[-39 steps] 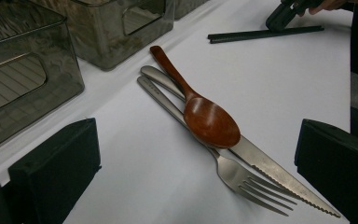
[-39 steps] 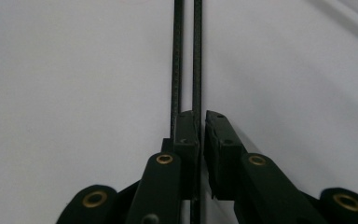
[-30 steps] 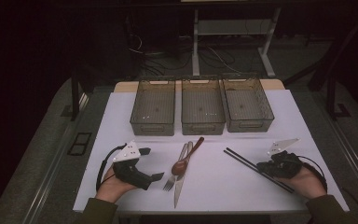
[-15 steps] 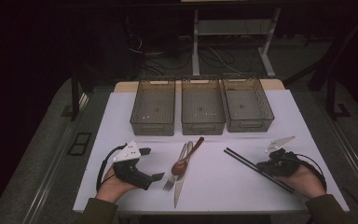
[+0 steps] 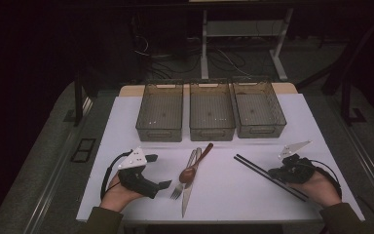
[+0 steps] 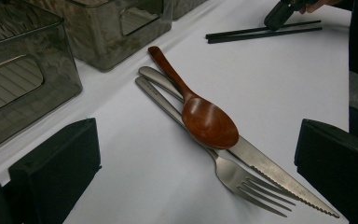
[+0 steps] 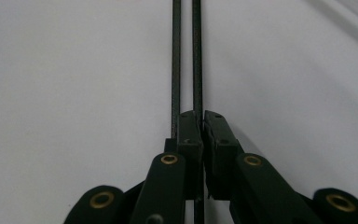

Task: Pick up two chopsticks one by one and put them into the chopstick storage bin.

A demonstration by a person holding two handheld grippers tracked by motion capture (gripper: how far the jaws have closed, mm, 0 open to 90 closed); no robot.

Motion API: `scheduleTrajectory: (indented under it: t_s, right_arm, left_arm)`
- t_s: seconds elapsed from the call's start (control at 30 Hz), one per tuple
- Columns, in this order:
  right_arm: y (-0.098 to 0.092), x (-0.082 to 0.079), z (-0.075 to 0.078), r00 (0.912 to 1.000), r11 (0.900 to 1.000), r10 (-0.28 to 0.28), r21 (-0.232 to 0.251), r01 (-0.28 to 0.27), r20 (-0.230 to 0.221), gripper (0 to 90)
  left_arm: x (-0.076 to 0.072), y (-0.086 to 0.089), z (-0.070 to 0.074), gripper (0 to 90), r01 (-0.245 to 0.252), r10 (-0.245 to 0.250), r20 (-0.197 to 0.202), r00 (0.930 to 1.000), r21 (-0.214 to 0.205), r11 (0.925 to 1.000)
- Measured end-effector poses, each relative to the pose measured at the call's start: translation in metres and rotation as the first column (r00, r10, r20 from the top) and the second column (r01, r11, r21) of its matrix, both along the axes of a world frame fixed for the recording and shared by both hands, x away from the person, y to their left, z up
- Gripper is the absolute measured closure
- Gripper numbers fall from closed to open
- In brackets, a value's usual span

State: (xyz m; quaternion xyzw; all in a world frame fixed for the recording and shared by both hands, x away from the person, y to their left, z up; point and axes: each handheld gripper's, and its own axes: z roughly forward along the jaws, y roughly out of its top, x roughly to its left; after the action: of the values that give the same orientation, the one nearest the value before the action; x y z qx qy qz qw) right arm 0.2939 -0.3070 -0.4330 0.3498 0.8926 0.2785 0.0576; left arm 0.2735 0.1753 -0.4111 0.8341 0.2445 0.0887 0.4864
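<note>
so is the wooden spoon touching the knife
Touching. The left gripper view shows the wooden spoon with its bowl resting on the knife blade, no gap between them.

left tongs [image 5: 161, 184] rest low with jaws spread wide; right tongs [image 7: 202, 122] lie low, jaws pressed together.
</note>
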Motion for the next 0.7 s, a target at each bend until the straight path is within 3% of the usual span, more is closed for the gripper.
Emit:
scheduleTrajectory:
  t_s: [0.7]
  right_arm:
    - [-0.0102, -0.0022, 0.0106, 0.9997, 0.9983, -0.009, 0.058, 0.008, 0.024, 85.2]
  left_arm:
    - [-0.0005, -0.0001, 0.0003, 0.0, 0.003, -0.003, 0.001, 1.0000, 0.003, 1.0000]
